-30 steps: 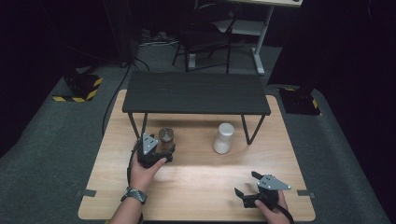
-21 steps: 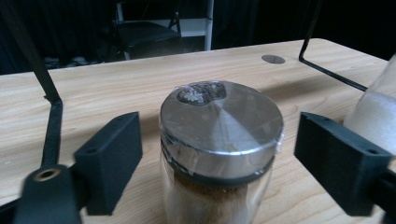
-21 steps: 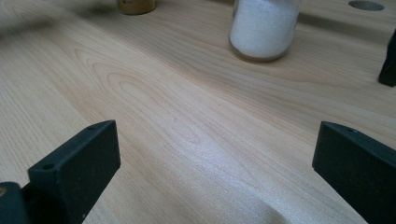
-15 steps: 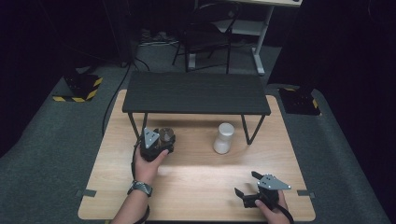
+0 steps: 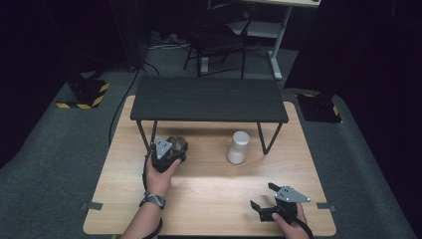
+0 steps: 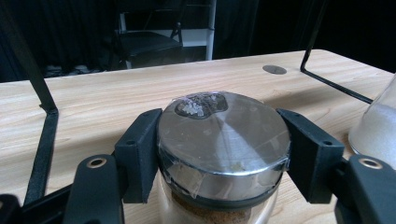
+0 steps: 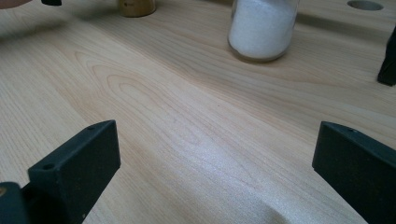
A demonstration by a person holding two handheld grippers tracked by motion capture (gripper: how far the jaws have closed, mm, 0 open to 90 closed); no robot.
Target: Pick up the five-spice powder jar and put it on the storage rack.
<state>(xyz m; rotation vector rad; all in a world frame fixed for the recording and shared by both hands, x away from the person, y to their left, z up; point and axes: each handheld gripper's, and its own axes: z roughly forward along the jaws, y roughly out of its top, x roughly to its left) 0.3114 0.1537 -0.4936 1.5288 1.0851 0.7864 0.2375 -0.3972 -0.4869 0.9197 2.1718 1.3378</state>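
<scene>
A glass jar of brown spice (image 6: pixel 223 140) with a steel lid stands on the wooden table (image 5: pixel 209 189), just in front of the black shelf's left legs. My left gripper (image 5: pixel 171 148) is shut on it, a jaw pressed against each side of the lid. A white-filled shaker (image 5: pixel 238 147) stands to its right, under the shelf's front edge. Near the table's front right, my right gripper (image 5: pixel 262 195) is open with bare wood between its jaws. In the right gripper view the shaker (image 7: pixel 264 28) is ahead.
A black metal shelf (image 5: pixel 209 98) on thin legs spans the back of the table. One leg (image 5: pixel 265 139) stands just right of the shaker. A chair (image 5: pixel 219 37) and a desk frame stand on the floor beyond.
My left gripper has moved forward to the spice jar and now holds it between its jaws. The right gripper has stayed where it was.
</scene>
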